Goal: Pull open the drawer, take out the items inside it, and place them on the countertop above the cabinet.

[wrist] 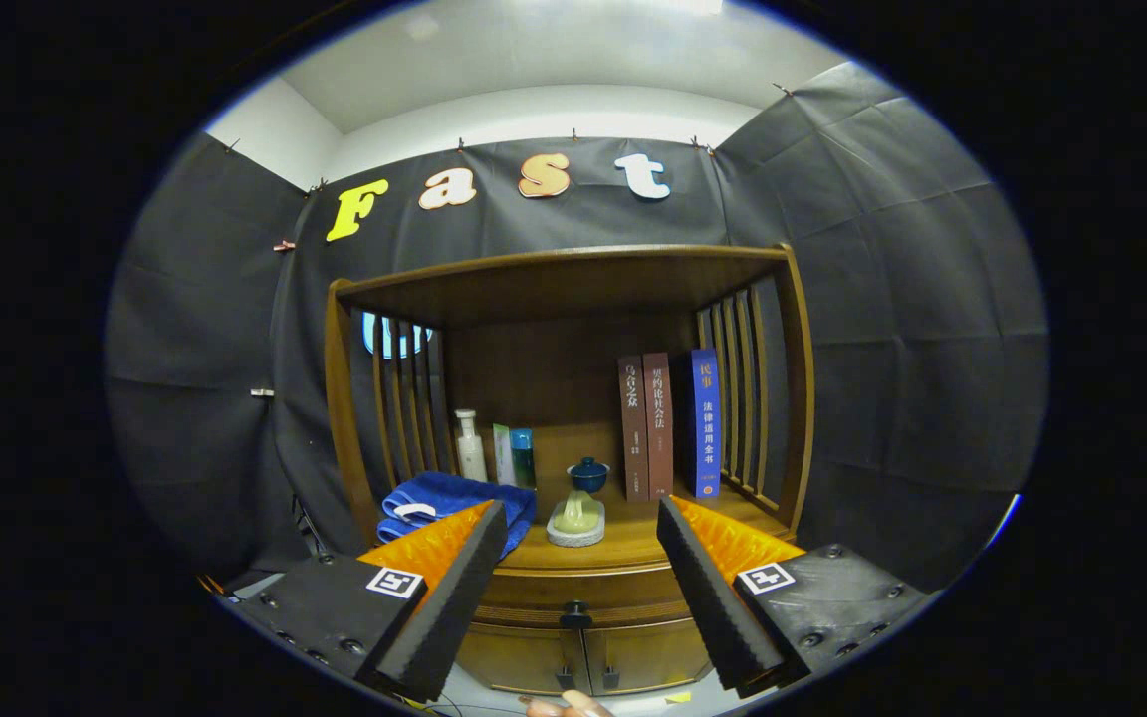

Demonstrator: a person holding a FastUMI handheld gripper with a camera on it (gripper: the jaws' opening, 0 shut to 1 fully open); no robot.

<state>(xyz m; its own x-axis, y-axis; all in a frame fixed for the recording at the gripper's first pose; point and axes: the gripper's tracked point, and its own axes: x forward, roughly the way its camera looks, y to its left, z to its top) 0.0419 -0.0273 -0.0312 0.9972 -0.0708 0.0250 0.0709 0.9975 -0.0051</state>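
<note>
My gripper (pixel 578 558) hangs released before the shut wooden drawer (pixel 573 586) with its dark knob (pixel 574 618); book spines' writing is illegible.

Wooden countertop (pixel 633 543) — blue towel (pixel 439 498), bottle (pixel 470 445), 3 upright books (pixel 668 426), small teapot (pixel 588 475).

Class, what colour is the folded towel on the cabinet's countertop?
Blue. The towel lies just beyond the open tool, clearest in the gripper view.
</note>
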